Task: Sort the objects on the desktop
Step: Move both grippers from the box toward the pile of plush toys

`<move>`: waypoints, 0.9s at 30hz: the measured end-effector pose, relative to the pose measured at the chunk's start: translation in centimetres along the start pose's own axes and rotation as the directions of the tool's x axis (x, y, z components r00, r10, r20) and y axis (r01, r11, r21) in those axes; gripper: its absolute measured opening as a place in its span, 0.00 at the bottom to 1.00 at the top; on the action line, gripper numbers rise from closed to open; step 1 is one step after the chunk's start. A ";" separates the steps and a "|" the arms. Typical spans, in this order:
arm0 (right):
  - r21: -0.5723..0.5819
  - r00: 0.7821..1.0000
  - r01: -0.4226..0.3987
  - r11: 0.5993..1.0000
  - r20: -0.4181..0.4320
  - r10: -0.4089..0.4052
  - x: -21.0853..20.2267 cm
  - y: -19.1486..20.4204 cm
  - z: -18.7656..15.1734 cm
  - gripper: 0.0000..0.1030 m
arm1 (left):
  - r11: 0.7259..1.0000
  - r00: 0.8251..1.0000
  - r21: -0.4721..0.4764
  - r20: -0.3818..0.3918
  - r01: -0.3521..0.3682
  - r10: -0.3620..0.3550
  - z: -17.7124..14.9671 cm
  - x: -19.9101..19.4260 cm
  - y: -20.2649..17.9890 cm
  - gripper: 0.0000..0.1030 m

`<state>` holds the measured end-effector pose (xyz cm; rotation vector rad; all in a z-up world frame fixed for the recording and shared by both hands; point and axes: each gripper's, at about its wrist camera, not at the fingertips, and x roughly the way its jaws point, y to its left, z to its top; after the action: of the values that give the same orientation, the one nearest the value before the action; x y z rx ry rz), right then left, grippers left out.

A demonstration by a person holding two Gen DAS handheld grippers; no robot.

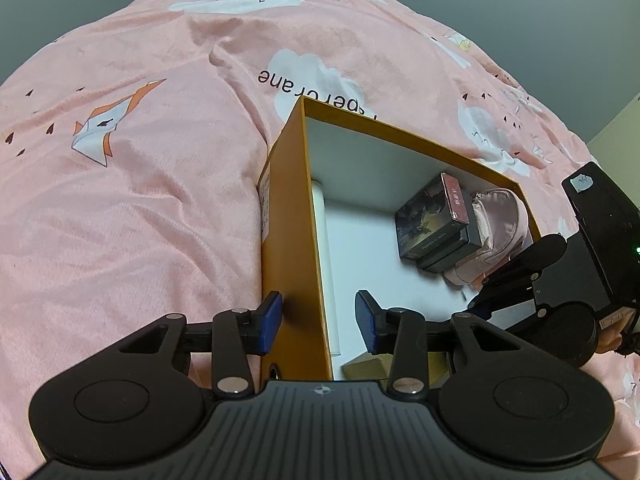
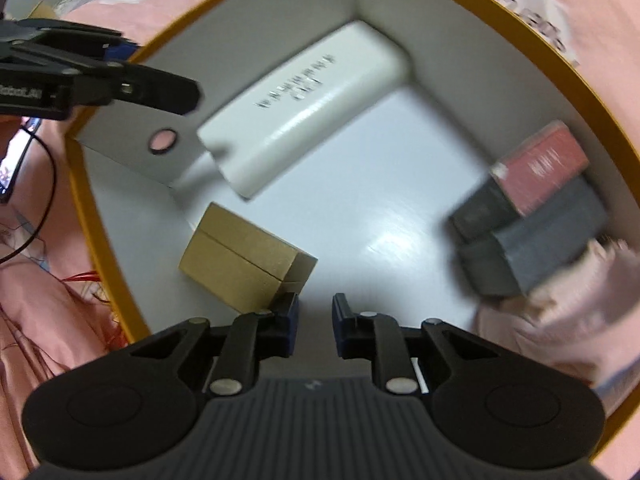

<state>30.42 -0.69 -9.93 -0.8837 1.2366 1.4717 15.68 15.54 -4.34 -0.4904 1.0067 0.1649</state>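
One white case lengthwise along box wall

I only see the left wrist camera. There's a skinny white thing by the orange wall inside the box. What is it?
Observer: In the right wrist view it is a rounded white case with dark print on its side.
Operator: And the tan corner at the bottom of my picture?
Observer: That is a small tan box lying on the floor of the orange box, close by the right hand-held gripper.
Operator: Is that one holding anything?
Observer: No. Its jaws stand slightly apart with nothing between them.
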 end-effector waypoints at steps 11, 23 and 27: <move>-0.006 0.992 -0.117 0.993 0.044 0.117 0.6 1.7 2.9 0.19 | 1.000 1.000 -0.007 0.001 0.013 -0.013 -0.1 0.0 0.2 0.44; 0.017 0.992 -0.112 0.994 0.058 0.111 1.2 2.7 3.6 0.18 | 1.000 1.000 -0.003 0.025 0.001 -0.001 -0.1 -0.8 0.0 0.44; 0.030 0.992 -0.051 0.998 0.114 0.048 -0.8 3.5 2.7 0.18 | 0.999 0.997 0.026 0.075 -0.024 0.022 -0.2 -2.7 -0.7 0.44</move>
<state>27.41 1.78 -7.70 -0.7422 1.2029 1.5155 14.38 15.04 -1.95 -0.4448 0.9409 0.1890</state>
